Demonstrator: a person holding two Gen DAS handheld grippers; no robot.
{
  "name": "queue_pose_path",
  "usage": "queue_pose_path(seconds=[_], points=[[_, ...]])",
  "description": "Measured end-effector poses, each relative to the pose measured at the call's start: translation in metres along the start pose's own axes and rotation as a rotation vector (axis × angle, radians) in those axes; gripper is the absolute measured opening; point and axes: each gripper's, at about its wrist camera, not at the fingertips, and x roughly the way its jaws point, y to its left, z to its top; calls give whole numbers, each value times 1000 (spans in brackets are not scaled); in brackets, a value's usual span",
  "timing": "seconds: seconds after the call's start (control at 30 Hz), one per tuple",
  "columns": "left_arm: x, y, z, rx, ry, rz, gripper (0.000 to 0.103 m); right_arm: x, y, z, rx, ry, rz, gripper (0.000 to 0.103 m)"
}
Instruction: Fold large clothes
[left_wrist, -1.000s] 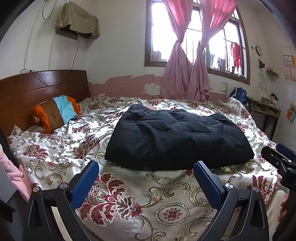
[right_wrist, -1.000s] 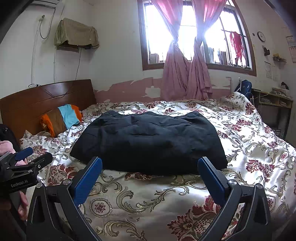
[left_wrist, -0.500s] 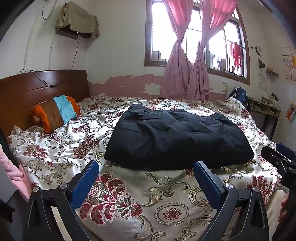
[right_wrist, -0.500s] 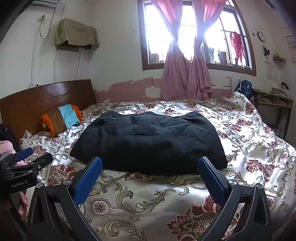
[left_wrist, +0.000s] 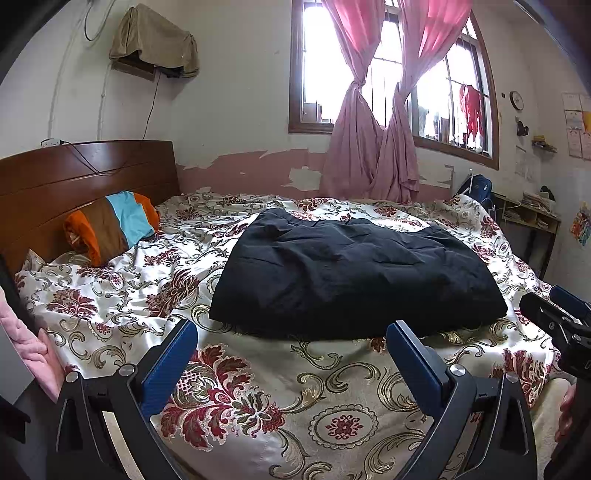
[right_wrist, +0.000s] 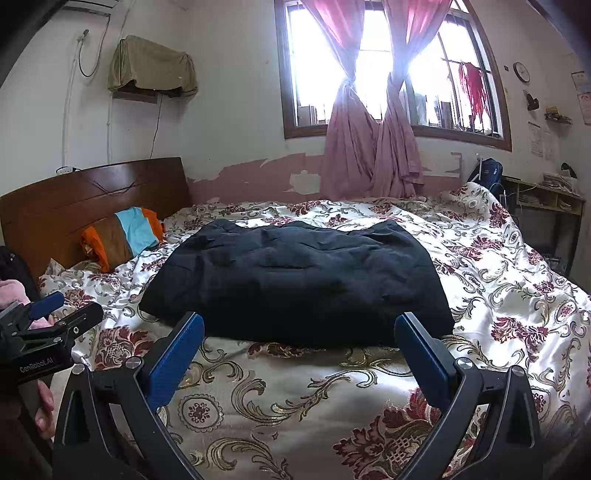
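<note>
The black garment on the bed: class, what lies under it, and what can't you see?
The black garment lies on the floral bedspread, which shows all around its edges. Whatever is directly beneath it, or folded inside, is covered. Both grippers are open and not touching it.

Black left gripper (left_wrist: 291, 354) and right gripper (right_wrist: 299, 347), blue pads, silver screws, pink sleeve (left_wrist: 22, 339)

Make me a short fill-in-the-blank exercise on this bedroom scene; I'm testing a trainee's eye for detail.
1. The dark garment lies on the floral ____.
2. Both the left gripper and the right gripper have their jaws ____.
3. The striped pillow rests against the wooden ____.
4. The curtains at the window are ____ in colour.

Missing words: bedspread; open; headboard; pink
</note>
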Motion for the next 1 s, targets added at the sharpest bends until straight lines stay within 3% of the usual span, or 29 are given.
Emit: queue_pose_path(seconds=[1.0], points=[[0, 1, 0, -1, 0, -1, 103, 1, 0, -2, 2, 4, -2, 101]])
